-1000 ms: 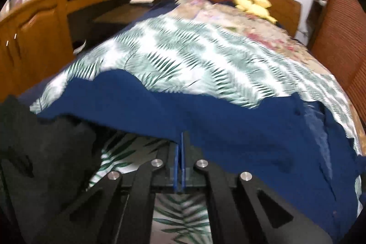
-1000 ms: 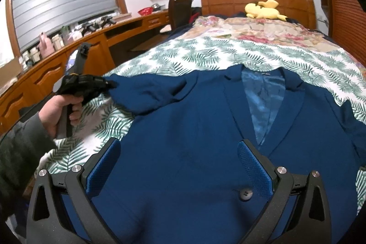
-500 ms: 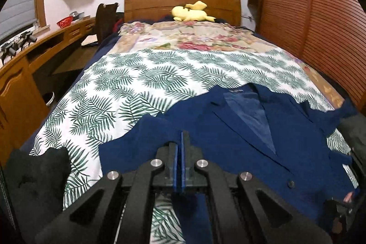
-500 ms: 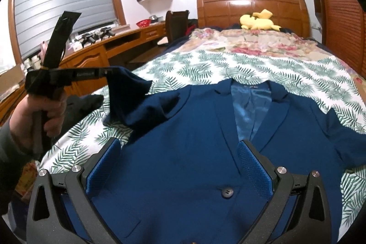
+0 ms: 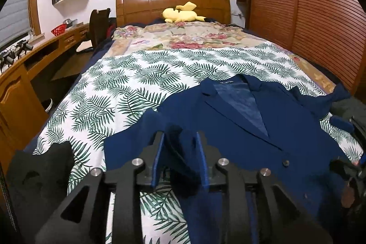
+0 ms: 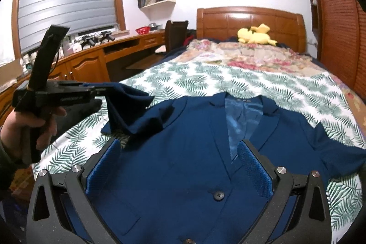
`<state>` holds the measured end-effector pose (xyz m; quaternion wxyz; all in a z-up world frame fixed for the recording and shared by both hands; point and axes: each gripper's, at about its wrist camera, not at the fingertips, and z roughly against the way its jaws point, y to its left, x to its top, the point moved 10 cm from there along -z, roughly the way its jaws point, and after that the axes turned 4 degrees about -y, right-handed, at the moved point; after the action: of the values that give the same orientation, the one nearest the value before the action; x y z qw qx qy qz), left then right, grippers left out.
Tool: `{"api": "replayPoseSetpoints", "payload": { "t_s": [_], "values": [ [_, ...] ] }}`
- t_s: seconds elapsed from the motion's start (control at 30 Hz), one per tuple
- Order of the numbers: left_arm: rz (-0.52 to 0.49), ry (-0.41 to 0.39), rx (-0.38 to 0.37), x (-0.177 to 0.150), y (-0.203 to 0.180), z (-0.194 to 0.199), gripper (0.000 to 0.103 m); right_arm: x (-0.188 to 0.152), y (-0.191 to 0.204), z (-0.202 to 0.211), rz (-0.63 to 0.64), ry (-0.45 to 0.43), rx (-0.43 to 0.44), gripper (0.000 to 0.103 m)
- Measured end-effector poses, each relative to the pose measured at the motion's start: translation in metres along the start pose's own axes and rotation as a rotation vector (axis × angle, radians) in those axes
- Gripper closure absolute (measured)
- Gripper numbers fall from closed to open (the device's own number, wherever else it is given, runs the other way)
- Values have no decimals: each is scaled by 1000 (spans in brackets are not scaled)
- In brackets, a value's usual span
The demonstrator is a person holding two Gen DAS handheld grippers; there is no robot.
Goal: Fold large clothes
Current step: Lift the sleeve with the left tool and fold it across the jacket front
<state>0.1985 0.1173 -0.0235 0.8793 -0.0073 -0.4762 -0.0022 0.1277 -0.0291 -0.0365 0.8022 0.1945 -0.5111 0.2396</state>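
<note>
A navy blue blazer lies face up on the bed, collar toward the headboard; it also shows in the left wrist view. My left gripper has its jaws parted, and the blazer's left sleeve cuff hangs loosely between them. In the right wrist view the left gripper is raised above the bed's left side with the sleeve draped from its tip. My right gripper is wide open and empty, hovering over the blazer's front near a button.
The bed has a palm-leaf sheet and a floral blanket. A yellow plush lies by the wooden headboard. A wooden desk runs along the left. A dark garment lies at the bed's near left corner.
My left gripper has opened; it was shut on the sleeve before. It has carried the sleeve up and inward over the blazer. My right gripper stayed open above the blazer front.
</note>
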Motion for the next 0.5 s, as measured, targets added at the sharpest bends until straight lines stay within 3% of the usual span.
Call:
{"api": "replayPoseSetpoints", "payload": {
  "t_s": [0.27, 0.5],
  "values": [
    [-11, -40, 9, -6, 10, 16, 66, 7, 3, 0, 7, -21, -8, 0],
    [22, 35, 69, -31, 45, -18, 63, 1, 1, -6, 11, 1, -16, 0]
  ]
}}
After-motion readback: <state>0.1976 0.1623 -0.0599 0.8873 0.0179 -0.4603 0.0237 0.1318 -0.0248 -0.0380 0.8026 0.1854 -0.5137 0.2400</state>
